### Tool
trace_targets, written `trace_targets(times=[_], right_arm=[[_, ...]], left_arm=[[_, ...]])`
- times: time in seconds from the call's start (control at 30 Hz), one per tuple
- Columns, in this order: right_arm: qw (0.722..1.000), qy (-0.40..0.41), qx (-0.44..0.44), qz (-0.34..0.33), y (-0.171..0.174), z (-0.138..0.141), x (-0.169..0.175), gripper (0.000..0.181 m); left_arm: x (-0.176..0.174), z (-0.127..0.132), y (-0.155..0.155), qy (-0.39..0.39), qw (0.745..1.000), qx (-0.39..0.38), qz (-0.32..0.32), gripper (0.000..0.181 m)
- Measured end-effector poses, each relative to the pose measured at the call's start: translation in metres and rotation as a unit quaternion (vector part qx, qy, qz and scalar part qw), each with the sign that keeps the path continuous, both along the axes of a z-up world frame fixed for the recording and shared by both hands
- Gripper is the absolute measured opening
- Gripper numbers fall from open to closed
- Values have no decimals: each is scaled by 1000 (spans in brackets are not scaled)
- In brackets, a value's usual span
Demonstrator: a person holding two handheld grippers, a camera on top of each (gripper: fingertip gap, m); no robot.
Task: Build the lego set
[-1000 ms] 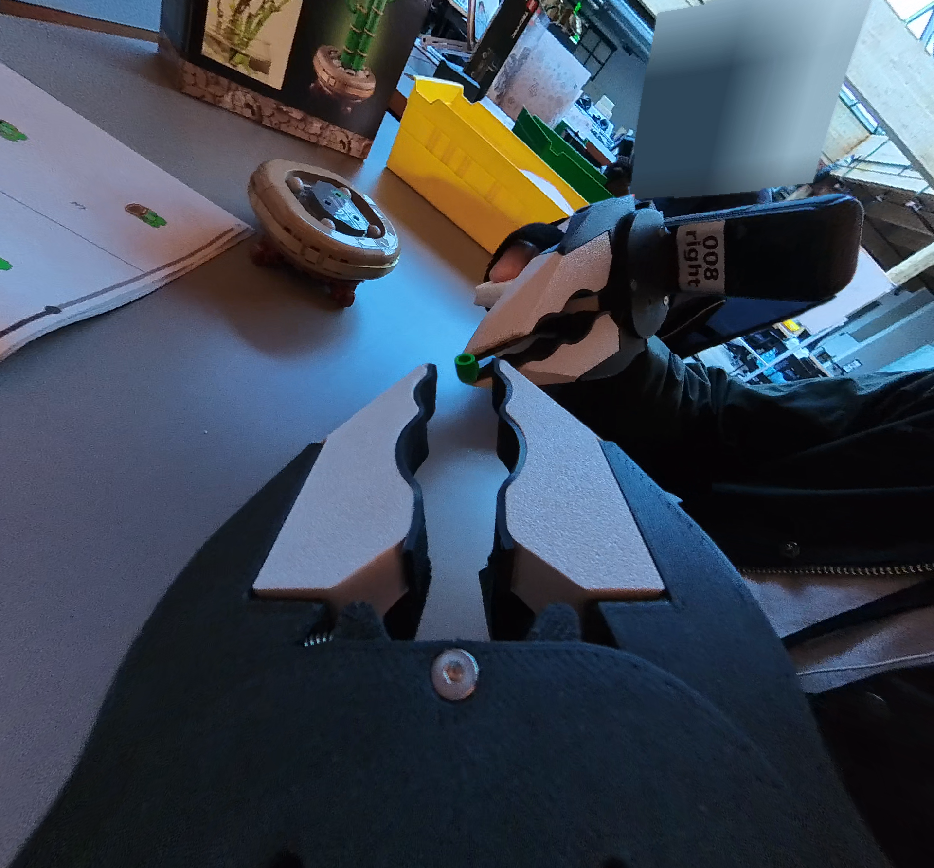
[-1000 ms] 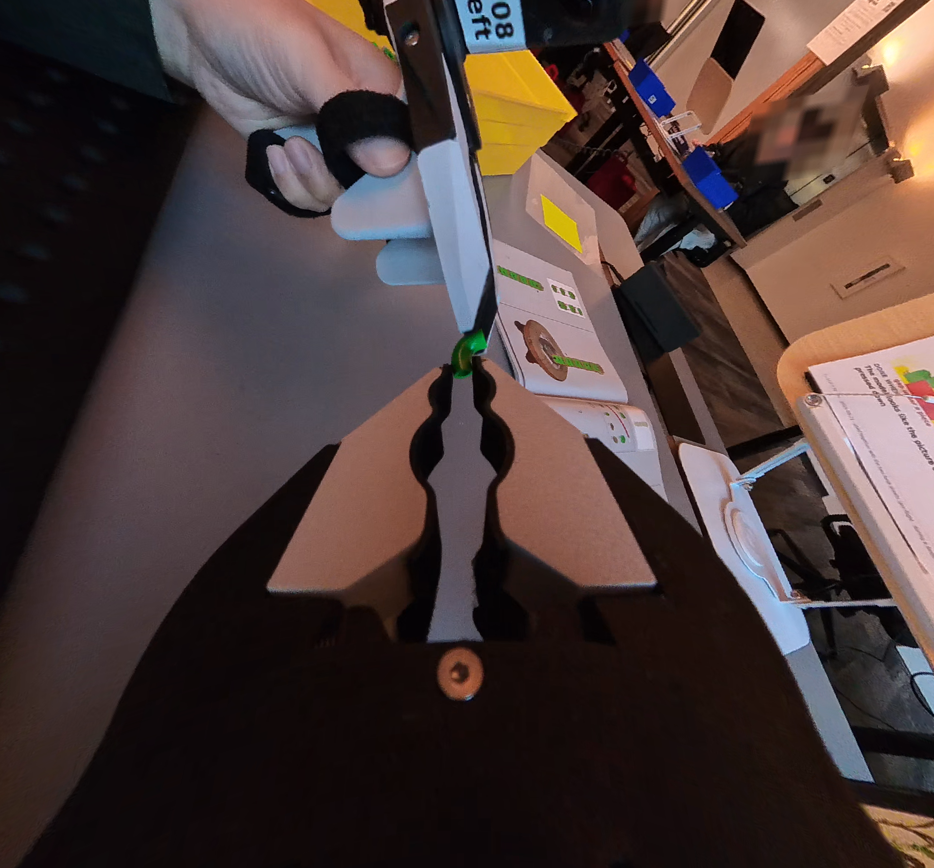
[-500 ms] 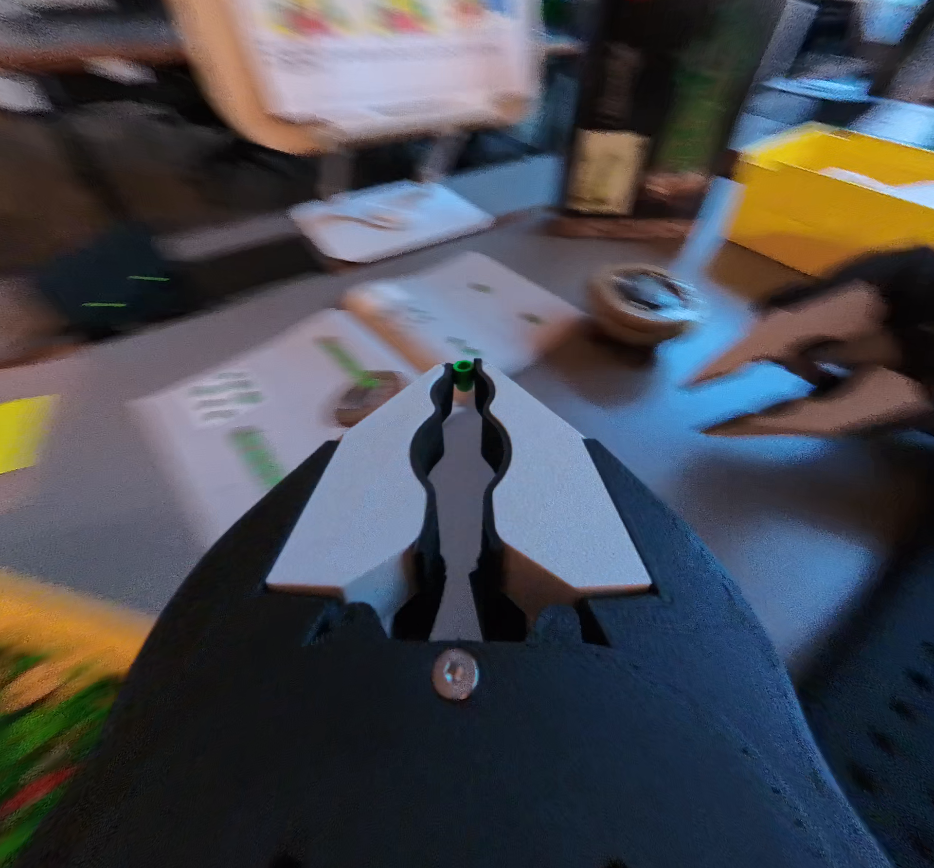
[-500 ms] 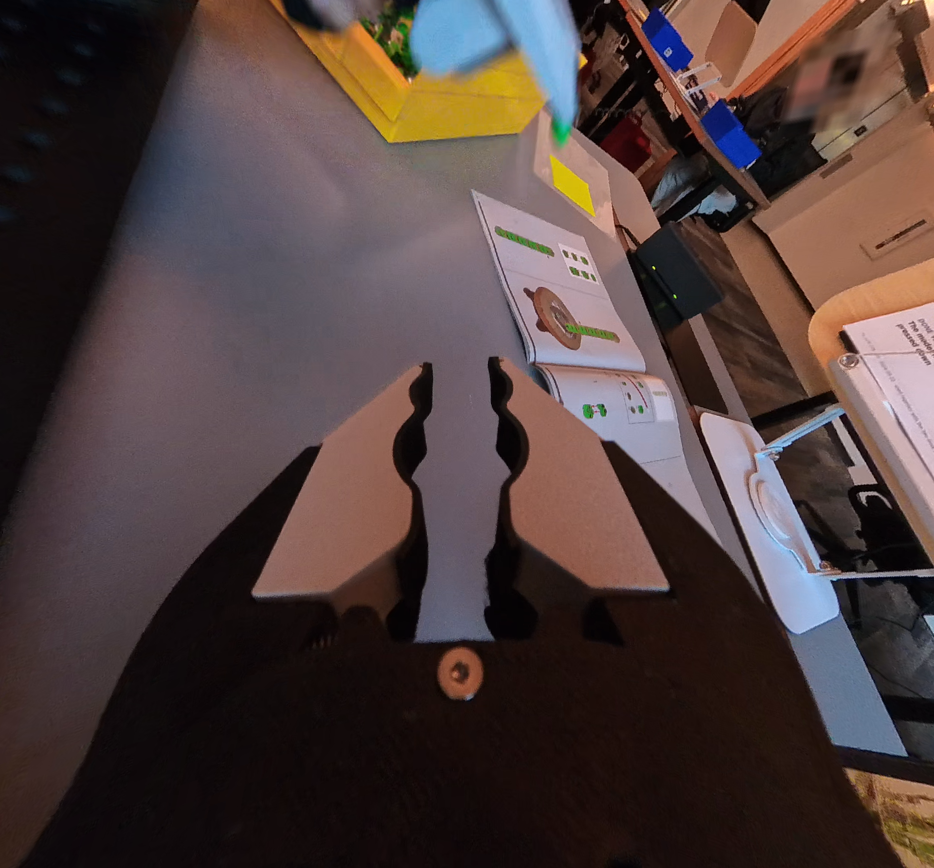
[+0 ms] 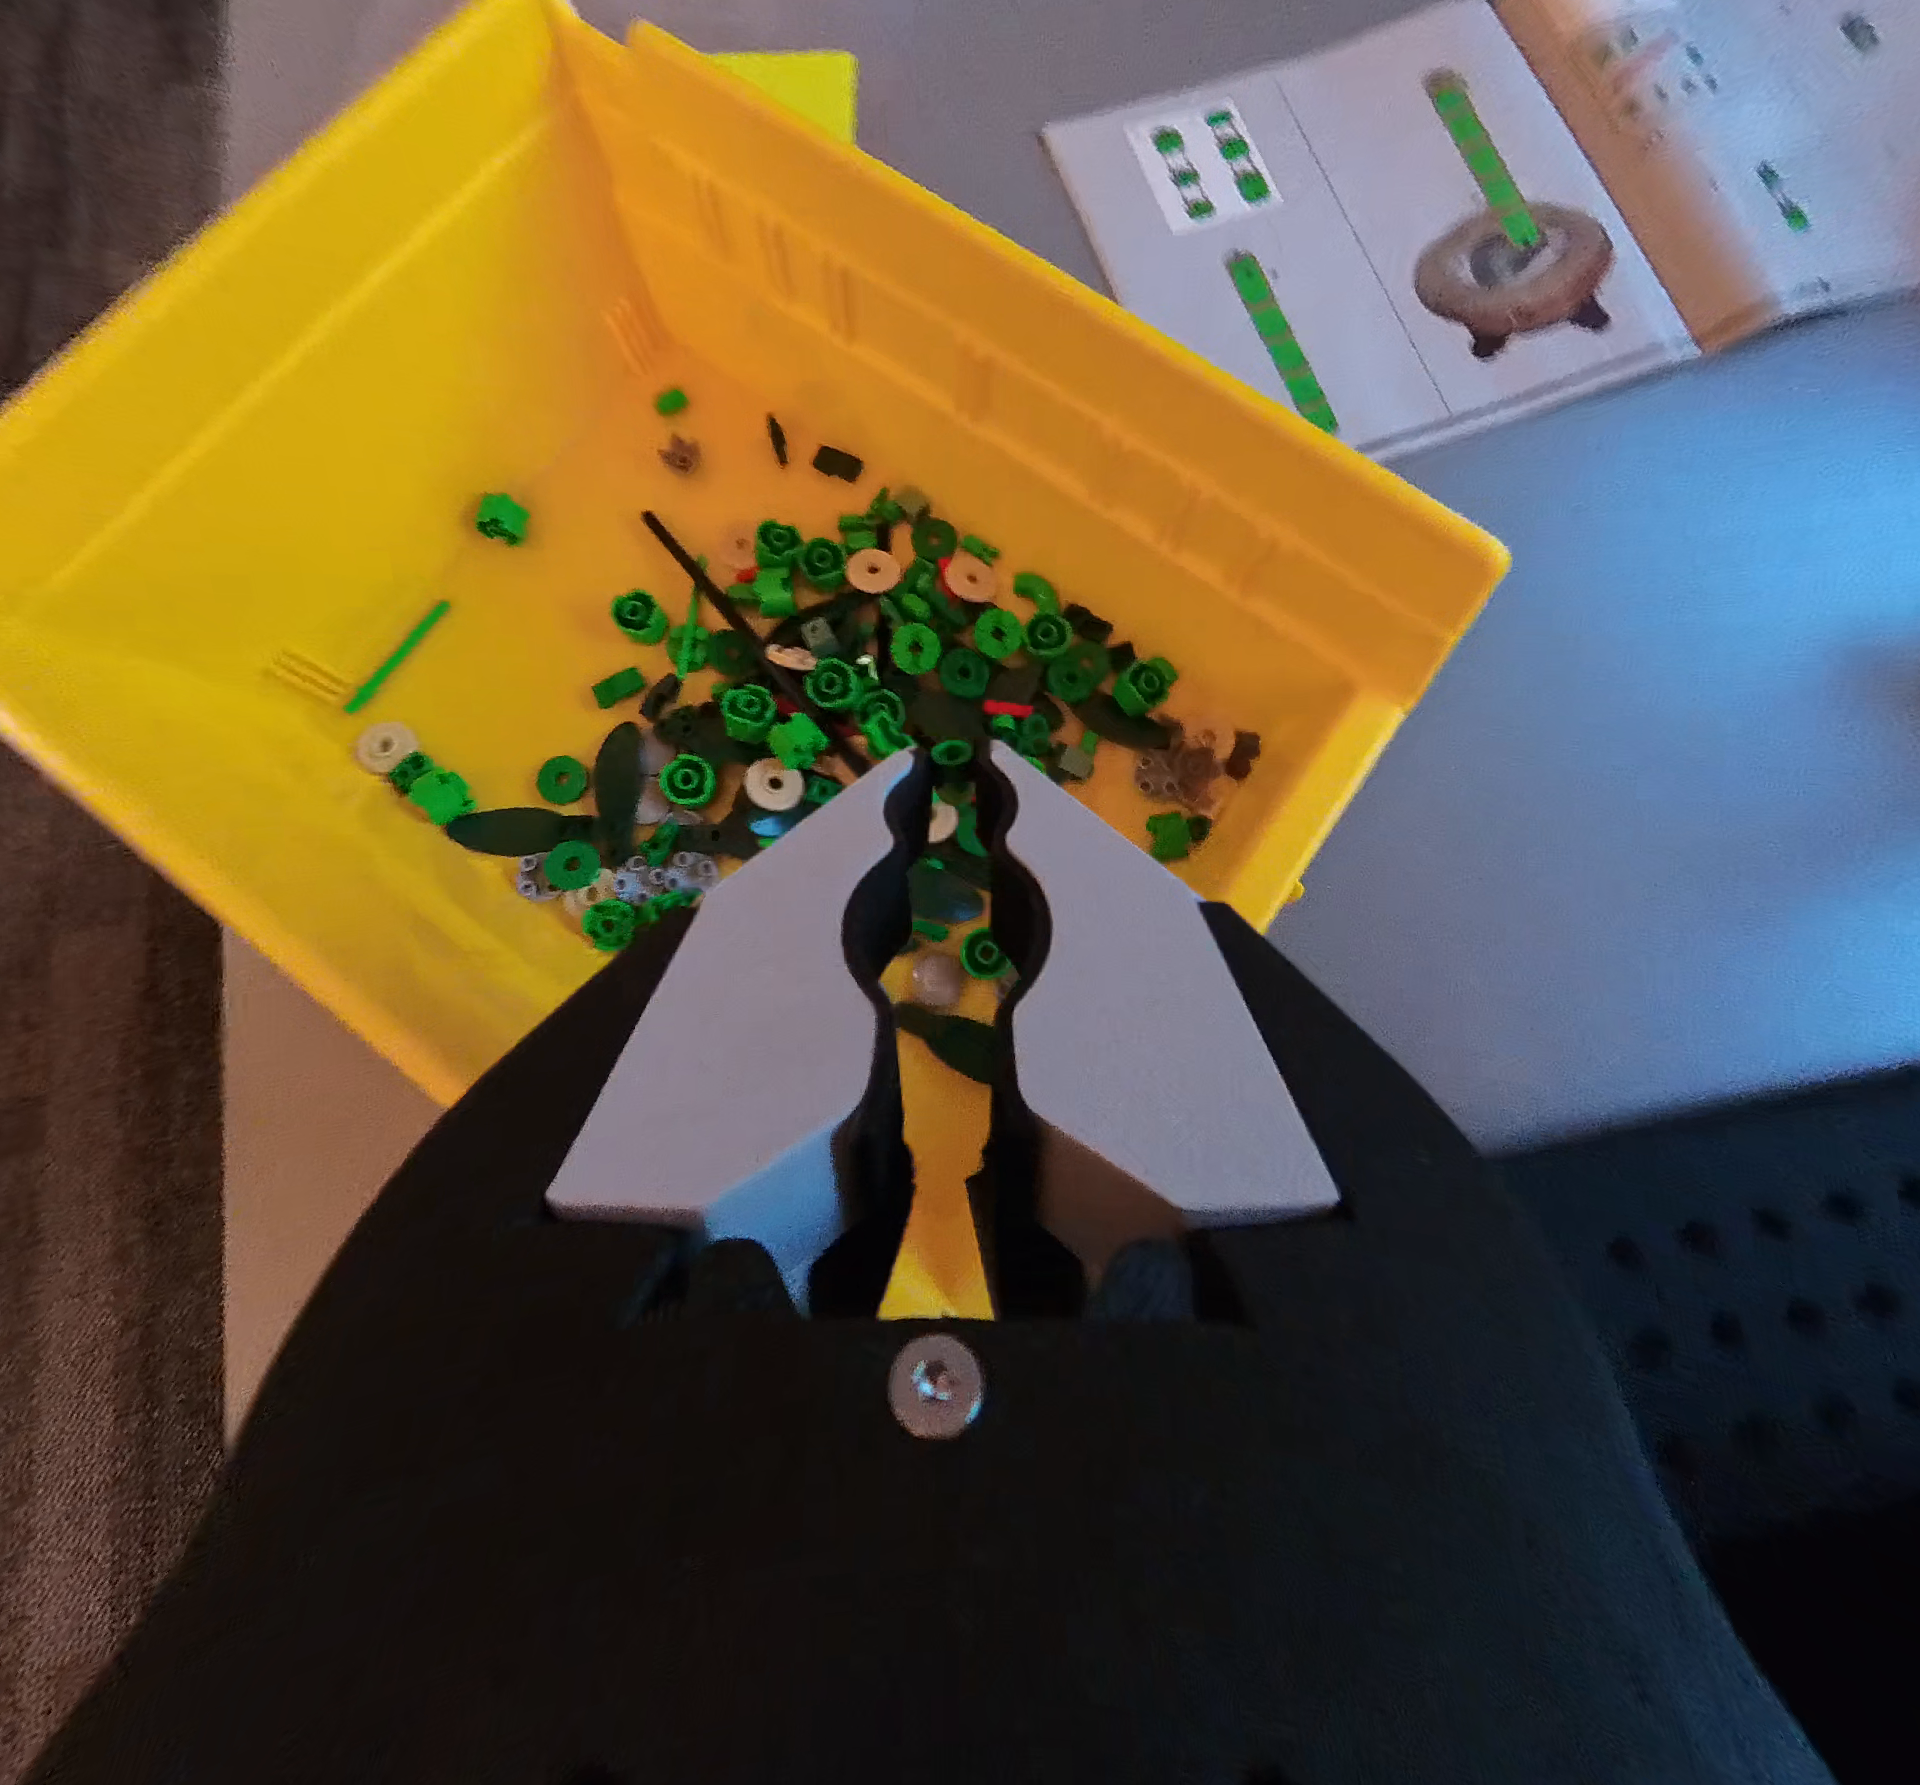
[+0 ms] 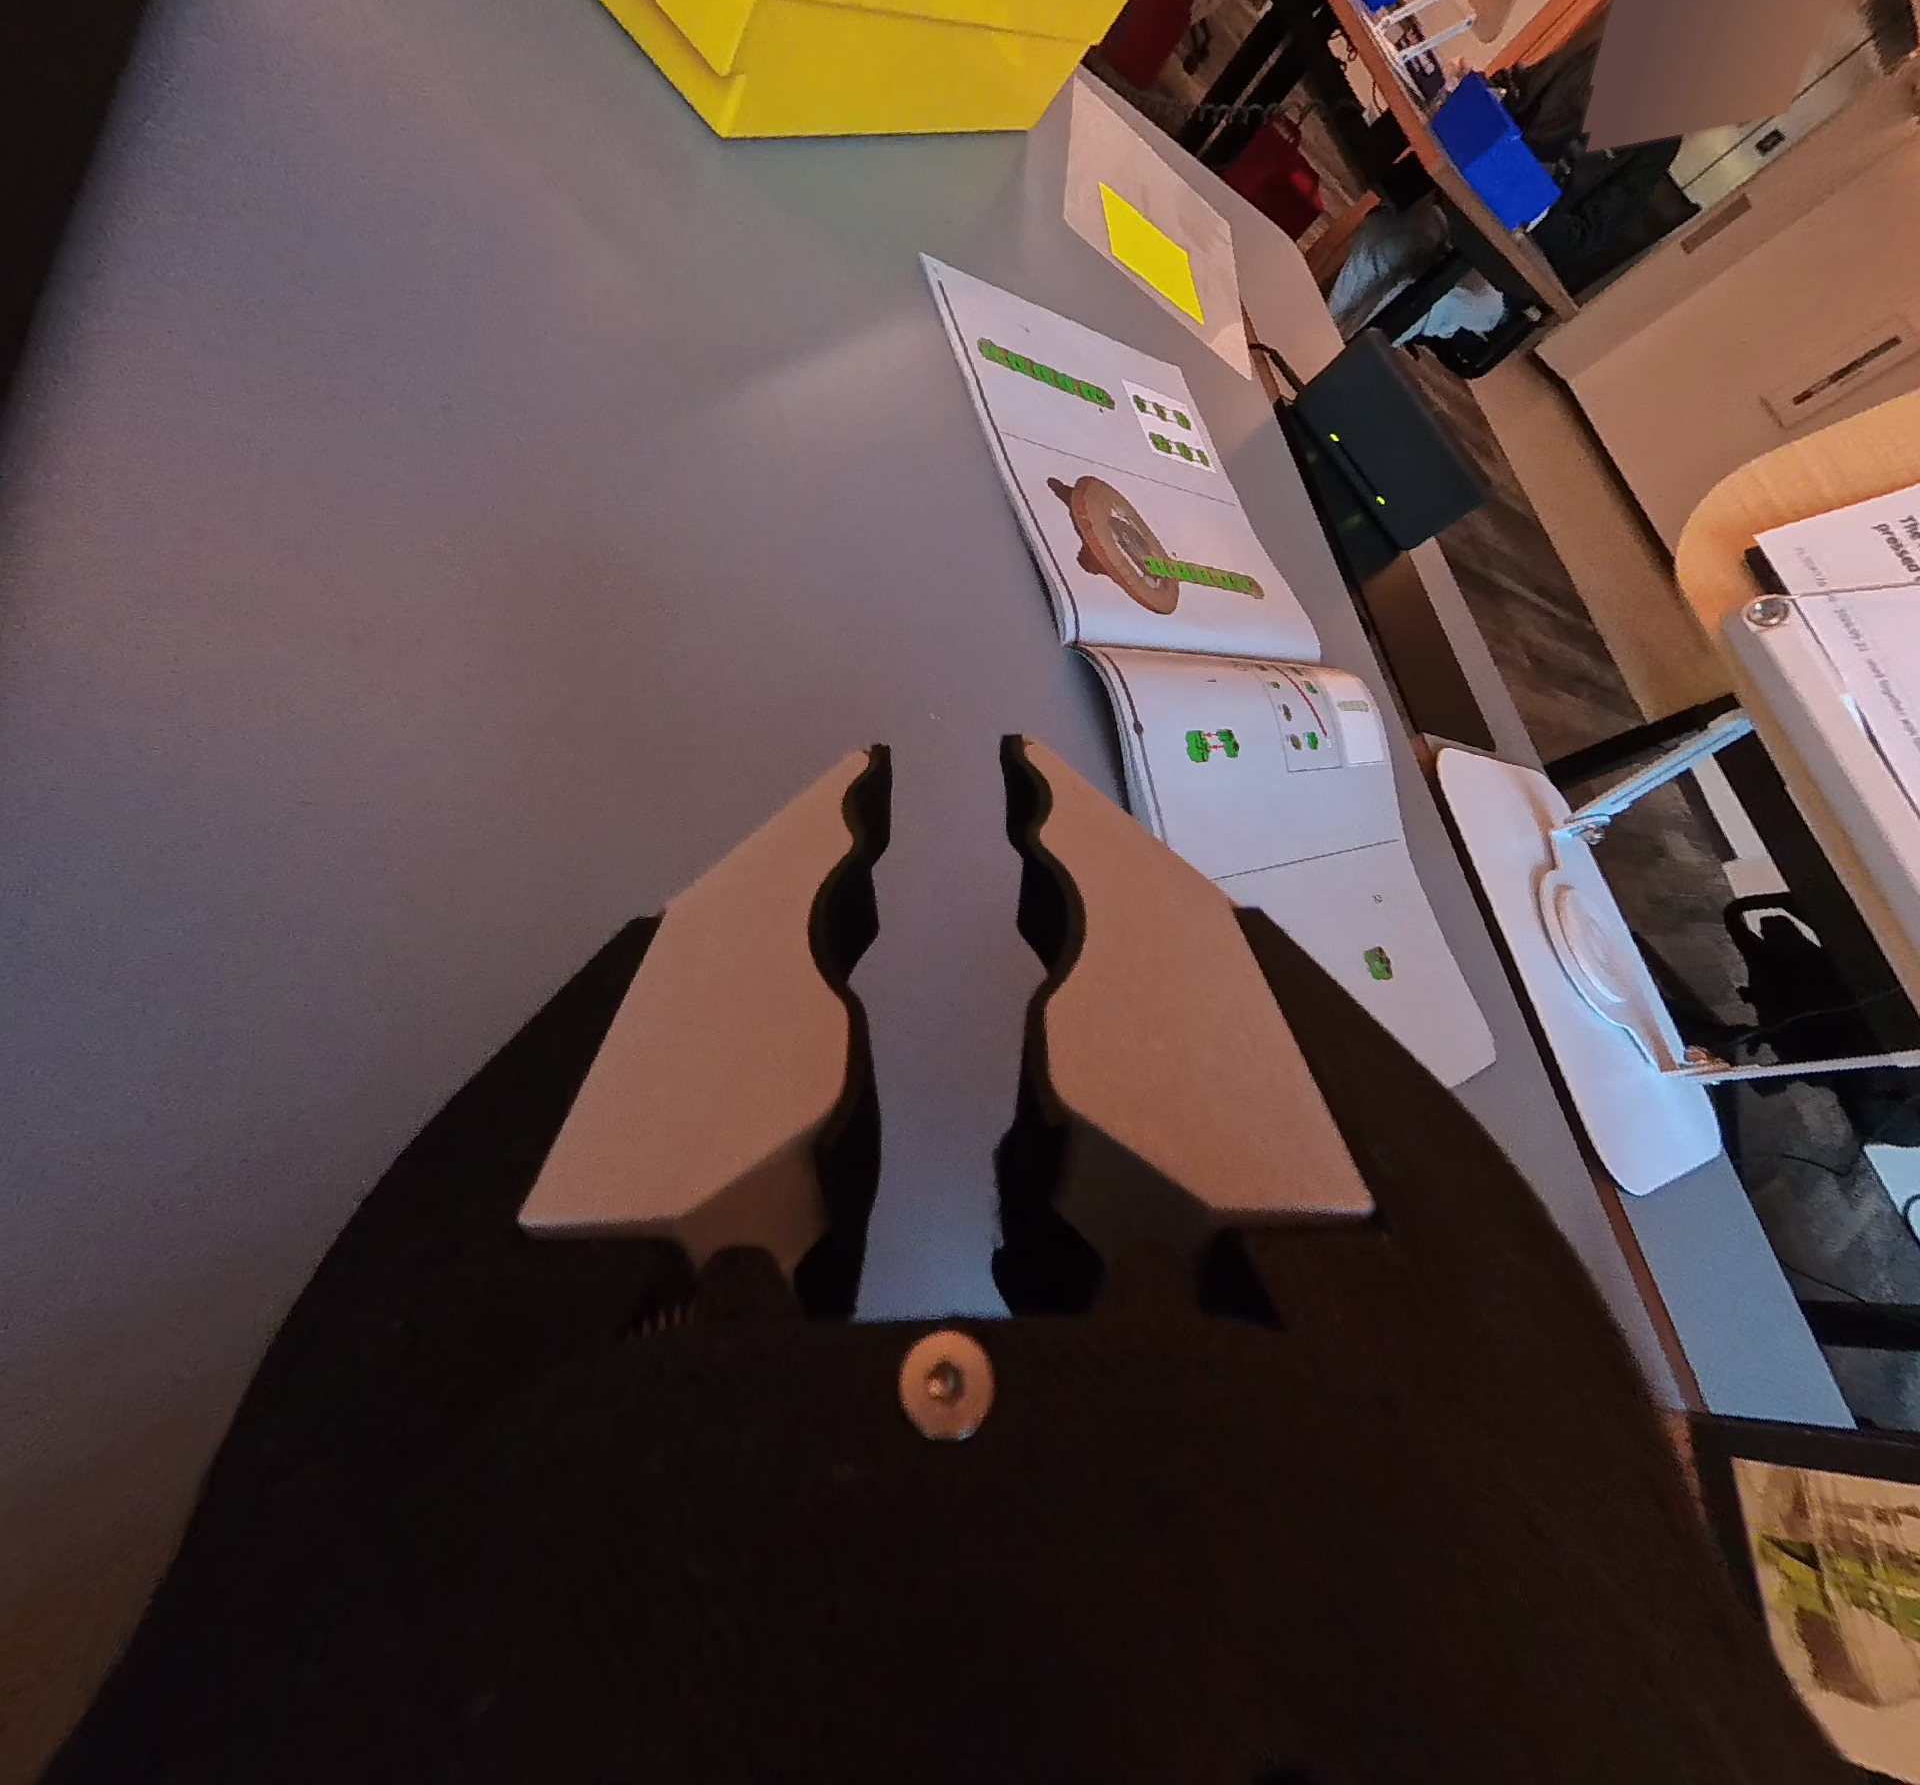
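Left hand-held gripper [image 5: 952, 756] pinches a small green piece [image 5: 952, 752] at 12 o'clock above the yellow bin [image 5: 312, 301]; right hand-held gripper [image 6: 943, 748] gapes, empty, over the counter [image 6: 468, 488].

the open instruction booklet [image 6: 1164, 530] and a white sheet [image 6: 1870, 592] beside the table bear print.

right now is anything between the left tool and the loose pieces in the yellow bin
Nothing visible. The left tool hangs over the open-topped yellow bin, nearly shut on a small green piece, with the pile of loose pieces uncovered directly below.
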State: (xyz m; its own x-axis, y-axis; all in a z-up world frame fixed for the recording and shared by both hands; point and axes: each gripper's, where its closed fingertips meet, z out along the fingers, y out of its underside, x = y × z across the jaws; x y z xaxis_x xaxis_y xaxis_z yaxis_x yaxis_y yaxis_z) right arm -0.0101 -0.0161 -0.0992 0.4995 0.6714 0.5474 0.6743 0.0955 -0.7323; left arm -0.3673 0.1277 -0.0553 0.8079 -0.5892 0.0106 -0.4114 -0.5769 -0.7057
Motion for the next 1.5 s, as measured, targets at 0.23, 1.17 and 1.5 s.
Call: trace_targets(times=[0.23,1.17,1.5], right_arm=[[1000,19,19,-14,5,7,5,18],[995,98,27,-10,27,-1,-24,26],[996,58,58,-40,46,-8,-22,24]], left_arm=[[-9,-9,5,-7,1000,-12,-7,43],[-208,28,10,-216,826,428,296,36],[-211,18,12,-242,830,402,302,44]])
